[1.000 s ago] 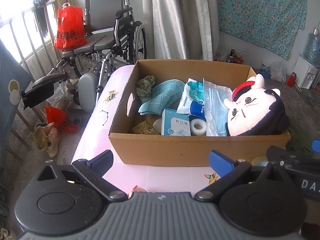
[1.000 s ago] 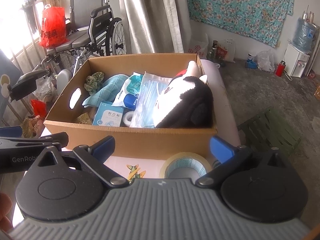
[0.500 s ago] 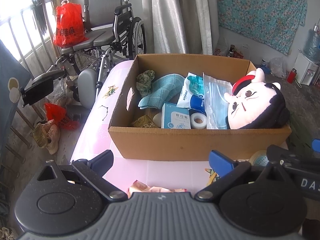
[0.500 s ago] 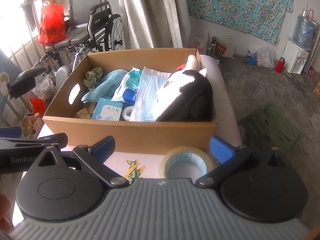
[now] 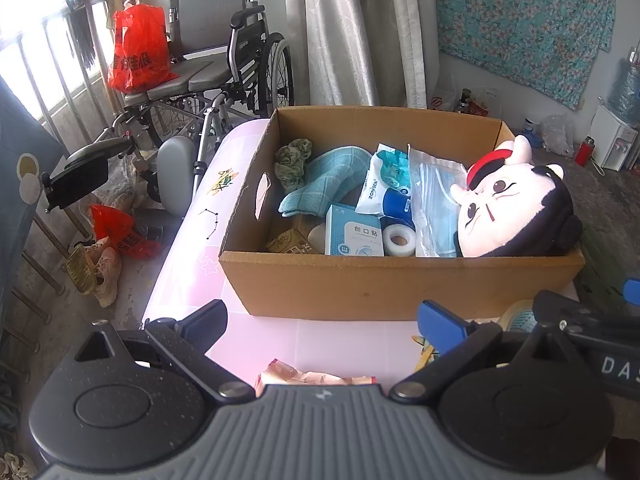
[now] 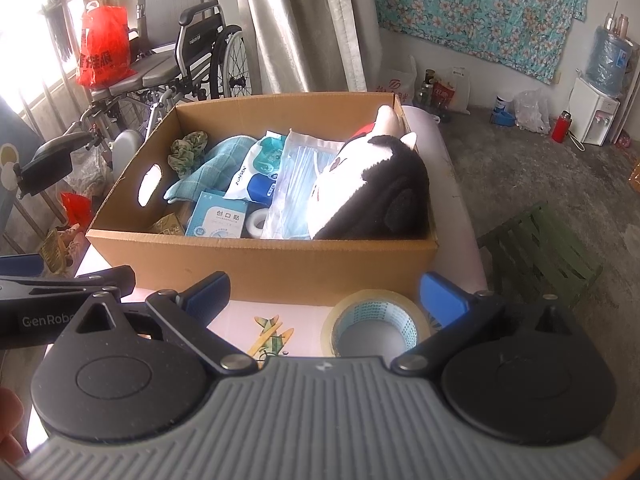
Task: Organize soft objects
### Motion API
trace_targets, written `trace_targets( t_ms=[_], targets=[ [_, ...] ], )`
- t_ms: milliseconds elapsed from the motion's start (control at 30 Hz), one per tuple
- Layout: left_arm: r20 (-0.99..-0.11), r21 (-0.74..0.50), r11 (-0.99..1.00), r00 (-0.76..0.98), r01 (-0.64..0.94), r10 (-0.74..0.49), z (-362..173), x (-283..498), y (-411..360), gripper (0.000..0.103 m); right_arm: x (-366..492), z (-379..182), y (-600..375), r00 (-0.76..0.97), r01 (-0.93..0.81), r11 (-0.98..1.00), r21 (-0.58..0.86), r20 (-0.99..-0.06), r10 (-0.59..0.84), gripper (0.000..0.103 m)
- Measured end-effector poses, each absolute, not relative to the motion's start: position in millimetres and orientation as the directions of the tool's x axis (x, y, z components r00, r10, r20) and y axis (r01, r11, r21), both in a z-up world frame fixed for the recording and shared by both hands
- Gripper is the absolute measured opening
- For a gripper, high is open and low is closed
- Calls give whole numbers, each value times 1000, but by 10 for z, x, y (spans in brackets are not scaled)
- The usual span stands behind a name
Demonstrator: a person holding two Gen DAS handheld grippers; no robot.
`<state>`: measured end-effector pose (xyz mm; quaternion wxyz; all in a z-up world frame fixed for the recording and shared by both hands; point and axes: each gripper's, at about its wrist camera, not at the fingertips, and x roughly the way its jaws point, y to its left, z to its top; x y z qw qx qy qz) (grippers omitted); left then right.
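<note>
A cardboard box (image 5: 400, 284) (image 6: 260, 260) stands on a pink table (image 5: 192, 280). Inside it lie a plush doll head (image 5: 516, 208) (image 6: 376, 188) at the right, a teal towel (image 5: 324, 184) (image 6: 208, 168), a green scrunchie (image 5: 292, 156) (image 6: 188, 148), a bag of blue masks (image 5: 432, 204) (image 6: 296, 184), a wipes pack (image 5: 384, 184), a plaster box (image 5: 352, 232) (image 6: 218, 216) and a white tape roll (image 5: 398, 236). My left gripper (image 5: 324, 324) is open in front of the box, over a crumpled wrapper (image 5: 312, 376). My right gripper (image 6: 324, 296) is open above a packing tape roll (image 6: 376, 324).
A wheelchair (image 5: 208, 68) with a red bag (image 5: 138, 52) stands behind the table at the left. Shoes and a red bag (image 5: 116, 232) lie on the floor at the left. A green stool (image 6: 540, 248) sits right of the table. Curtains (image 5: 360, 32) hang behind.
Both grippers have drawn back from the box, so more of the table, the wrapper and the tape roll show. Both stay open.
</note>
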<state>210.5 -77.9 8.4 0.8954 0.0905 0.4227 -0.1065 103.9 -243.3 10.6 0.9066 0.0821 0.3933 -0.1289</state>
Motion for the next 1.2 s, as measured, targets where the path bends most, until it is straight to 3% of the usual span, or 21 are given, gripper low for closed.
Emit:
trace_targets(
  t_ms=[1200],
  targets=[
    [-778, 71, 961, 618, 267, -114, 77, 2107, -773, 102, 1067, 57, -2423, 652, 303, 952, 54, -740, -165, 102]
  ],
)
